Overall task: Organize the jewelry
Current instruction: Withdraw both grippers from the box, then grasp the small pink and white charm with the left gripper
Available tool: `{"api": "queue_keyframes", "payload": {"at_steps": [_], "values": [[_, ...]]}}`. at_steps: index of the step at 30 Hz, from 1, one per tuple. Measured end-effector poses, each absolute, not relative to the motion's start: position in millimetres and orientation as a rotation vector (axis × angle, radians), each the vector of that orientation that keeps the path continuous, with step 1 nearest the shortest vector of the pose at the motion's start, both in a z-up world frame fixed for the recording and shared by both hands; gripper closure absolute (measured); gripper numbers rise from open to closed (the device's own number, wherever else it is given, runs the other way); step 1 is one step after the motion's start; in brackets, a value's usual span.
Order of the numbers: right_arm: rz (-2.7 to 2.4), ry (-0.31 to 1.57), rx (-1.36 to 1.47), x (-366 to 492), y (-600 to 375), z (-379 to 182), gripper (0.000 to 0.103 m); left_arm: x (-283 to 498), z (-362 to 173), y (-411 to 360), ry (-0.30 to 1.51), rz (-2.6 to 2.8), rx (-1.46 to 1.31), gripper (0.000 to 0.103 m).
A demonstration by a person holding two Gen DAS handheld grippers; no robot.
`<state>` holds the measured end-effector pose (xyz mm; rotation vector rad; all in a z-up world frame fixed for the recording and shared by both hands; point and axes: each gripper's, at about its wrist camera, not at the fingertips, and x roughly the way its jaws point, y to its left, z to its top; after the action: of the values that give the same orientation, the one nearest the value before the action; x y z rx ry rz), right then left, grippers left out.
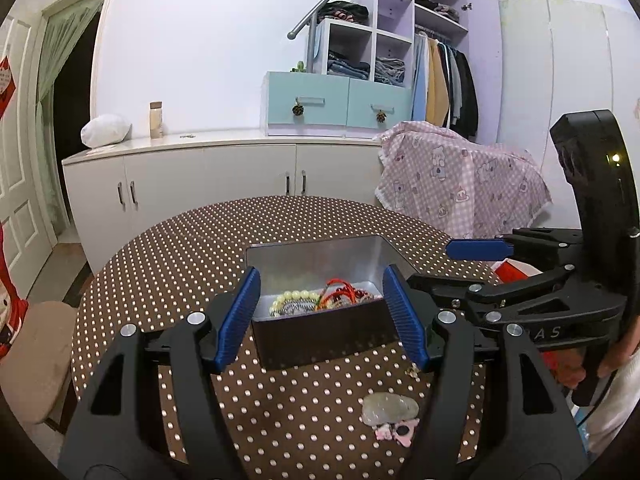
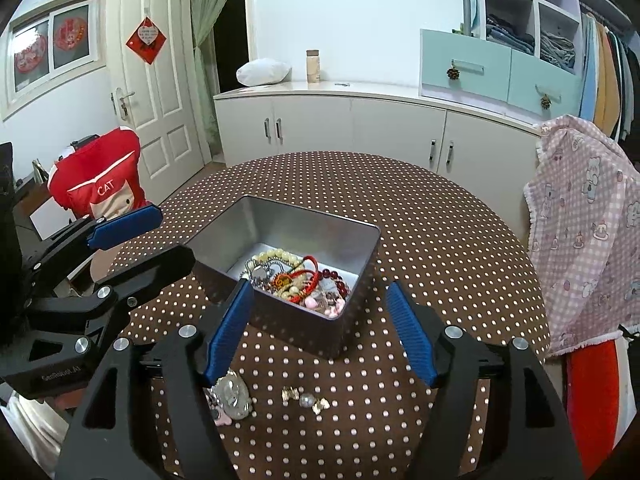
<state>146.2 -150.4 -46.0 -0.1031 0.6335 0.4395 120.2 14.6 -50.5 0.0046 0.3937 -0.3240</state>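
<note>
While both grippers are hovering with jaws apart and empty, the tin (image 2: pixel 288 240) is sitting on the dotted table (image 2: pixel 440 240) just ahead of the left gripper (image 1: pixel 324 312) and right gripper (image 2: pixel 320 328). Beads (image 2: pixel 304 280) are filling its shiny rectangular inside; a pale stone (image 2: pixel 234 396) and gold earrings (image 2: pixel 306 398) are lying loose near the right gripper.

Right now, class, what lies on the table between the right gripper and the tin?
In the right wrist view, bare dotted tablecloth separates the right gripper from the tin.
</note>
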Motion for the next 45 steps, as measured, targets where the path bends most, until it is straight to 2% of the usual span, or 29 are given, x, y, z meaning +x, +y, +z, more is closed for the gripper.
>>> {"api": "queue_keyframes", "payload": {"at_steps": [8, 24, 37, 38, 42, 45], "values": [[0.427, 0.649, -0.099, 127, -158, -54, 0.036, 99, -66, 12, 0.415, -0.336, 0.026, 0.032], [0.424, 0.683, -0.112, 86, -162, -79, 0.031, 75, -113, -1, 0.572, -0.373, 0.05, 0.032], [0.412, 0.757, -0.095, 82, -170, -107, 0.031, 70, -127, -15, 0.601, -0.43, 0.08, 0.032], [0.412, 0.761, -0.094, 82, -170, -107, 0.031, 70, -127, -16, 0.601, -0.43, 0.083, 0.035], [0.412, 0.774, -0.09, 82, -171, -112, 0.031, 73, -131, -22, 0.611, -0.411, 0.113, 0.06], [0.408, 0.782, -0.09, 82, -171, -115, 0.031, 76, -131, -22, 0.604, -0.407, 0.118, 0.07]]}}
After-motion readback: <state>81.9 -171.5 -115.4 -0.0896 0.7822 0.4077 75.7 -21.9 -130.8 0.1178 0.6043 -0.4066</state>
